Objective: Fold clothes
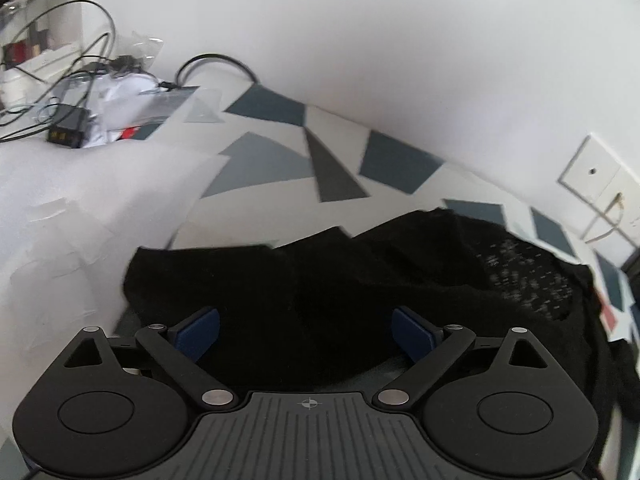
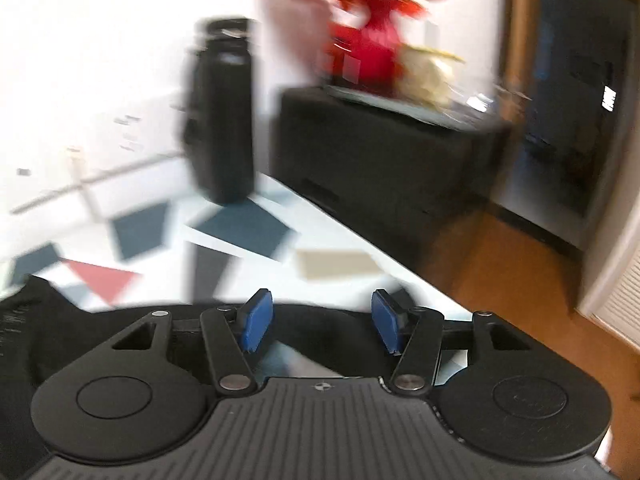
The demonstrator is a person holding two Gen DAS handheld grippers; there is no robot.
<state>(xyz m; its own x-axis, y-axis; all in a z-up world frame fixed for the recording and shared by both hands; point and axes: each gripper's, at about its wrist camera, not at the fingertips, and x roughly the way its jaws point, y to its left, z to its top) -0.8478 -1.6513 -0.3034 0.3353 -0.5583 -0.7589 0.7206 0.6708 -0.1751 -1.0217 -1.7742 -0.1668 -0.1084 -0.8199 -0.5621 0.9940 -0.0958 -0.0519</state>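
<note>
— Patterned table cover point(image 1: 280, 120), white with grey-blue, dark grey and red shapes, running up to a white wall point(image 1: 360, 20). Anything at 10 o'clock, left wrist view?

— Tangle of black cables point(image 1: 92, 40), clear plastic bags point(image 1: 144, 48) and a small dark adapter point(image 1: 66, 130), well apart from the clothing. Wall socket plate point(image 1: 592, 170) at 3 o'clock.

— And the garment?

— Black garment point(image 1: 320, 280), rumpled, spread across the cover from 9 to 3 o'clock, directly ahead of the left gripper point(image 1: 306, 330). Looser knit patch showing pale specks toward 2 o'clock.

— Left gripper's state?

— Wide open, blue pads point(image 1: 200, 332) far apart, black cloth lying in the gap and under them. Gripping nothing.

— Right wrist view?

— Heavily blurred. Right gripper point(image 2: 324, 326) also spread apart, though less widely, blue pads point(image 2: 258, 322) pinching nothing. Same black garment point(image 2: 40, 320) at 9 o'clock and in a dark band just beyond and beneath the fingers; contact with the pads impossible to tell.

— Beyond that?

— Black bottle point(image 2: 222, 112) standing upright on the cover at 11 o'clock. Dark cabinet point(image 2: 380, 152) at 1 o'clock carrying a red and orange object point(image 2: 372, 20), too smeared to name. Brown floor point(image 2: 500, 280) at 3 o'clock.
</note>
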